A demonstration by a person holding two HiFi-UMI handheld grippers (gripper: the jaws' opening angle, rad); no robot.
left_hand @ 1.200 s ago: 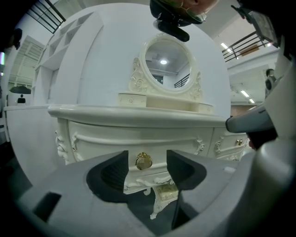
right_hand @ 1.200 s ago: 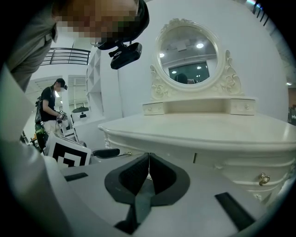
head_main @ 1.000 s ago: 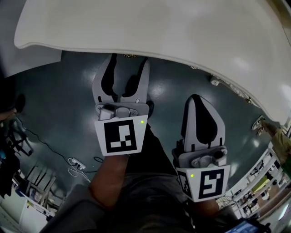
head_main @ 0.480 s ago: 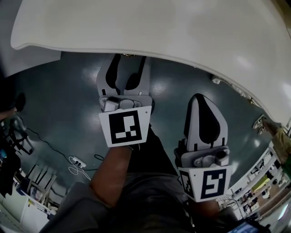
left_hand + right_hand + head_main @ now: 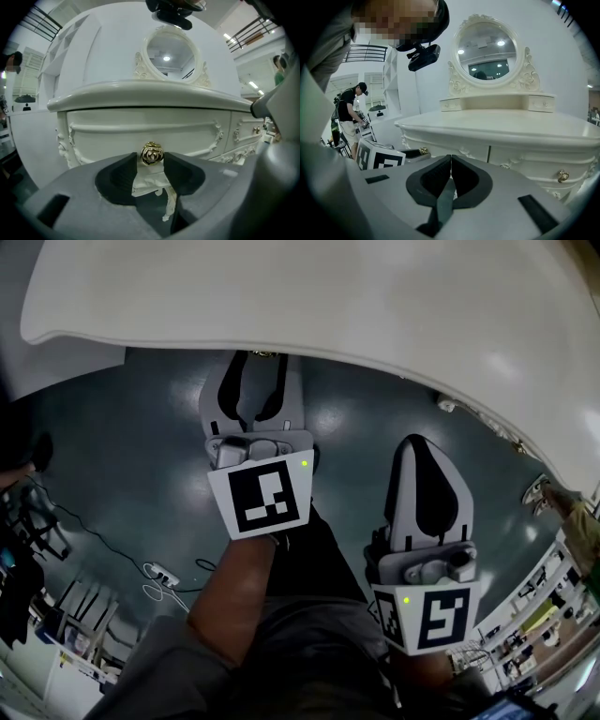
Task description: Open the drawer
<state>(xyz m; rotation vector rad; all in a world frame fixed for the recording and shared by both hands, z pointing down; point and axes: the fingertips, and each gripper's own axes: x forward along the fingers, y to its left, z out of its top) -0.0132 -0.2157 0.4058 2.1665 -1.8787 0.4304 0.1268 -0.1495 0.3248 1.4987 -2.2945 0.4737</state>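
Observation:
A white dressing table (image 5: 337, 296) has a wide carved drawer (image 5: 140, 133) under its top, with a gold rose-shaped knob (image 5: 152, 153) at its middle. My left gripper (image 5: 151, 158) reaches under the table's edge (image 5: 255, 367). Its jaws are closing, the knob sits between the black pads, and a thin gap still shows on the left side. My right gripper (image 5: 419, 444) hangs lower right, away from the table, shut with nothing in it (image 5: 450, 159). The right gripper view shows the left gripper (image 5: 415, 152) at the knob (image 5: 423, 151).
An oval mirror (image 5: 171, 49) stands on the table top. A smaller drawer to the right has its own gold knob (image 5: 563, 176). A person (image 5: 349, 112) works at the far left. The floor (image 5: 112, 456) is dark grey, with cables (image 5: 155, 577) at lower left.
The left gripper's jaws have drawn closer together around the knob, and the gripper has edged slightly right. The right gripper has stayed in place.

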